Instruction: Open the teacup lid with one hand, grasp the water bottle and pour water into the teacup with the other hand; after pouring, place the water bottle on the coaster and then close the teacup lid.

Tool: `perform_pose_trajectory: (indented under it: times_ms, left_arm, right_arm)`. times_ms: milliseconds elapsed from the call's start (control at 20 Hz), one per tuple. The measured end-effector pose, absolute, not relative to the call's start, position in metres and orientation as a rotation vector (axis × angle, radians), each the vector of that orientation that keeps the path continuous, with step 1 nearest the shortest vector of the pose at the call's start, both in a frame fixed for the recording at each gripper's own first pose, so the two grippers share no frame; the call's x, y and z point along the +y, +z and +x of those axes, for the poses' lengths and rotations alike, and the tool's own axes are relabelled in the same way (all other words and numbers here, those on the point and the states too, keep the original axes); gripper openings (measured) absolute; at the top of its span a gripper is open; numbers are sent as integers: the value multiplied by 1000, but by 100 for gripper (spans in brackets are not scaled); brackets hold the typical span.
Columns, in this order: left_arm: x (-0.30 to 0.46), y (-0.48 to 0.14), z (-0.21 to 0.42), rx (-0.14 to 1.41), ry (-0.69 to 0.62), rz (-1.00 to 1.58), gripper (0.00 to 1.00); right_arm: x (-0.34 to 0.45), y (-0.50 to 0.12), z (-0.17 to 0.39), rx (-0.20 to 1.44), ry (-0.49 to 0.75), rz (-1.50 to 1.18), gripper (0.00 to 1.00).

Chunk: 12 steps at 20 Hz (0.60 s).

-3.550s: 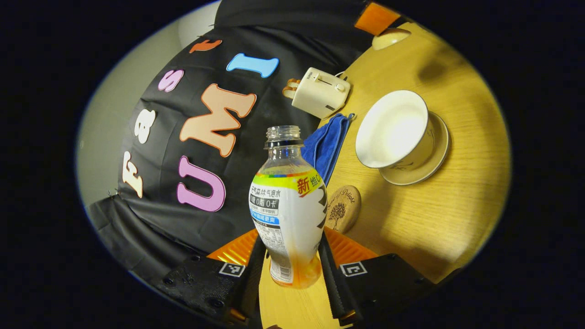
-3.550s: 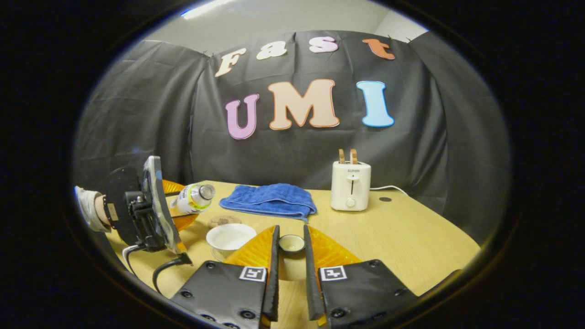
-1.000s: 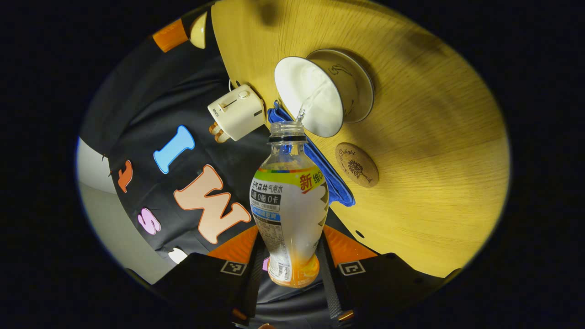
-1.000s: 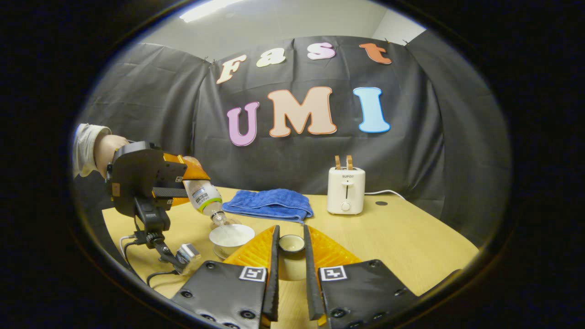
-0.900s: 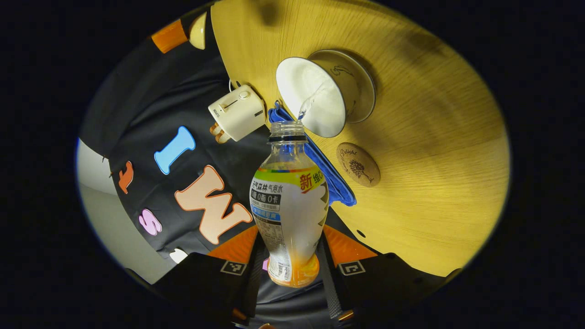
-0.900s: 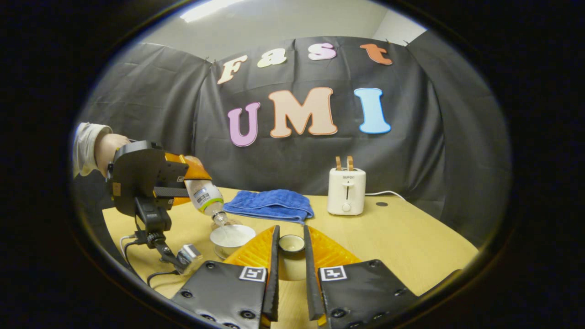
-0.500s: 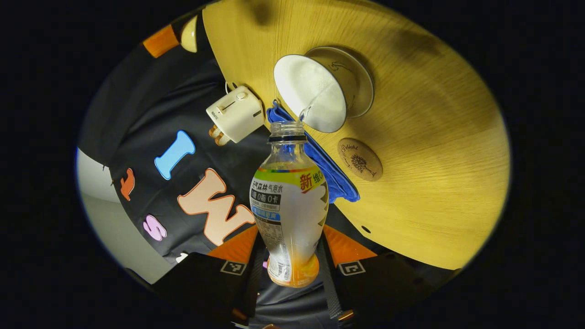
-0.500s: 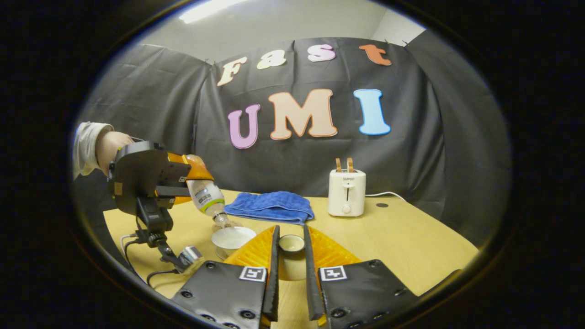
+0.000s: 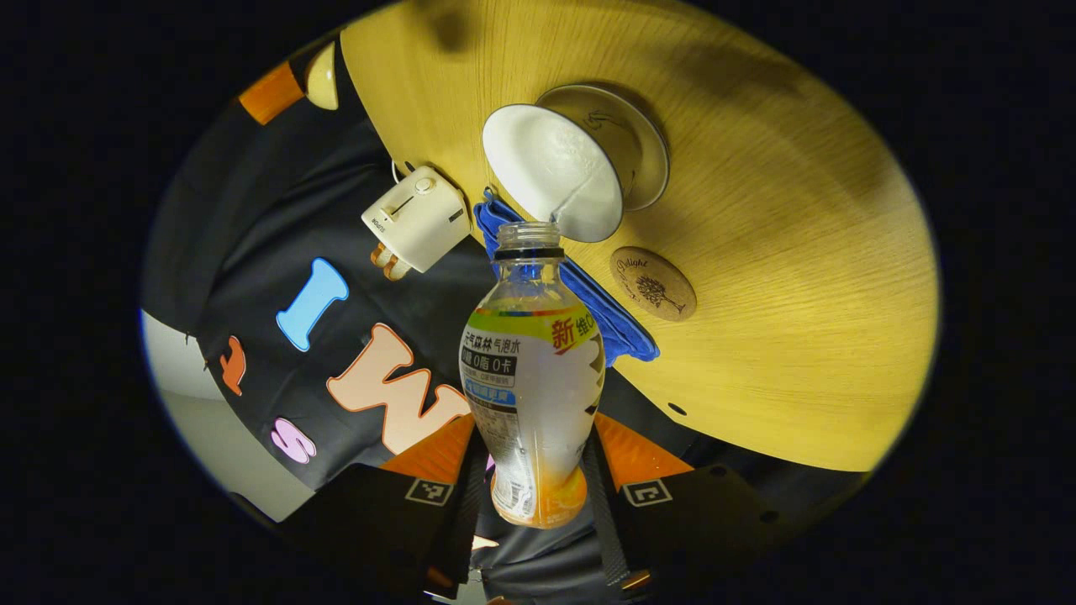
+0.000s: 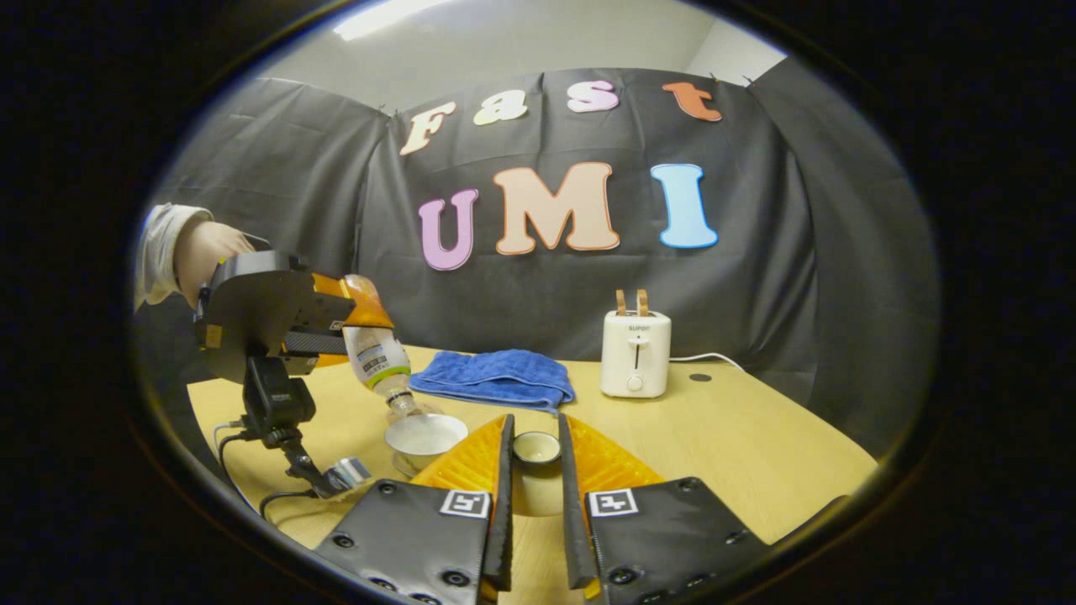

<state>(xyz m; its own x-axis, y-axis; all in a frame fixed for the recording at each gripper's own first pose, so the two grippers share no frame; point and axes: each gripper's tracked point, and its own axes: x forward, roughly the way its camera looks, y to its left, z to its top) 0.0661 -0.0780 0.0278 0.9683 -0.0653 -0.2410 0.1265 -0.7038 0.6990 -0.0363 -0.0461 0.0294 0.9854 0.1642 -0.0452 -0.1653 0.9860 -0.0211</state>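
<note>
Left gripper (image 9: 531,491) was clamped on a tilted water bottle (image 9: 530,378), its mouth just above the open teacup (image 9: 555,172); right gripper (image 10: 535,470) pinched the teacup lid (image 10: 536,448).

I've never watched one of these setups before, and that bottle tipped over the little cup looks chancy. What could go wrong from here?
The water bottle, clamped in the left gripper, pours from above the teacup's near rim, so a small wobble could send water onto the table. The cup is shallow and may overflow into its saucer. The right gripper holds the lid by its knob, so it might slip.
</note>
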Motion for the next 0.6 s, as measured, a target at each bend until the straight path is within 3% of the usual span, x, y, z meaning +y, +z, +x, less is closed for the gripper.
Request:
perform_pose_trajectory:
  times_ms: [300,600]
  left_arm:
    - [-79,15,63,53,-385,2210,57]
    - [-72,-29,52,125,-493,1884,57]
  right_arm:
    - [-43,29,-36,47,174,-18,27]
    - [-33,32,-39,42,191,-10,27]
